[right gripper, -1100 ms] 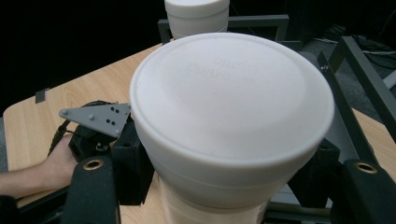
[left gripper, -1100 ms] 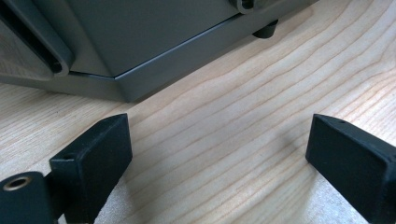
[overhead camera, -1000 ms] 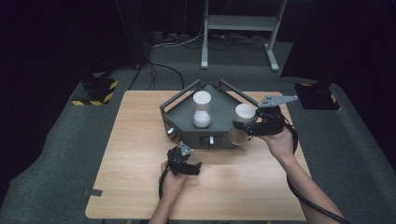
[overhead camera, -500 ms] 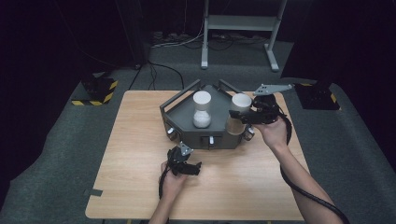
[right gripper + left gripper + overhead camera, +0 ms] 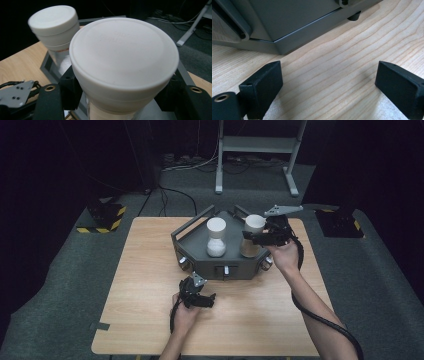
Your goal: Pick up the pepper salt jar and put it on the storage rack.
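- Desk (image 5: 140,290): pale wood, on a grey floor; dark room behind.
- Left tool (image 5: 199,296): low on the desk, near the tray's front edge, apart from it. Jaws spread wide, with bare wood grain between them in the left gripper view.
- Tray (image 5: 187,236): grey, angular, with raised handles and front knobs, at the desk's far middle.
- Left jar (image 5: 216,237): white lid, upright inside the tray.
- Right jar (image 5: 252,236): white lid, at the tray's right side; whether it touches the tray floor cannot be told.
- Right tool (image 5: 256,238): jaws clamped on the right jar just below its lid.
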